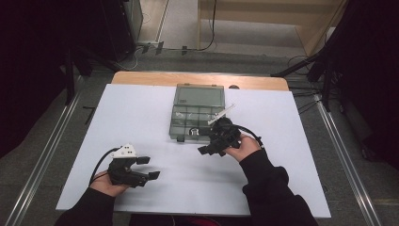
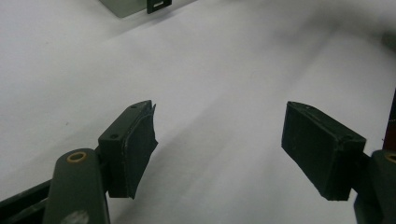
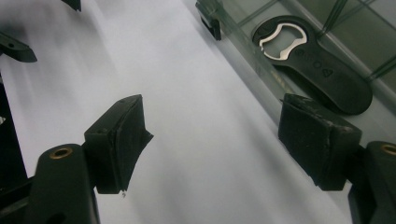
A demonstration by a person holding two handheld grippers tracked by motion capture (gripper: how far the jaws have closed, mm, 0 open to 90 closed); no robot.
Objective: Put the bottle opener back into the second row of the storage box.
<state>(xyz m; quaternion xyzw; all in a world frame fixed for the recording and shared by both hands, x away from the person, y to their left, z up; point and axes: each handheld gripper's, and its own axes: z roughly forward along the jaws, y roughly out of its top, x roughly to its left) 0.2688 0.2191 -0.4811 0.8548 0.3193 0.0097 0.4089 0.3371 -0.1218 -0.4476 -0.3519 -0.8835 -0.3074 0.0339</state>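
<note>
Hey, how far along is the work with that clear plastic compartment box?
Done: the clear plastic compartment box lies on the white table, and the black bottle opener is inside. In hand: nothing; the right tongs are open beside the box. Left: likely grasping the opener. The left tongs are open.

My high view looks forward and down from above my side of the white table [image 1: 141, 117]. Each gripper view rides low behind its own jaws, close over the tabletop. The right gripper view shares the clear compartment box [image 3: 261, 60] just ahead with the high view.
</note>
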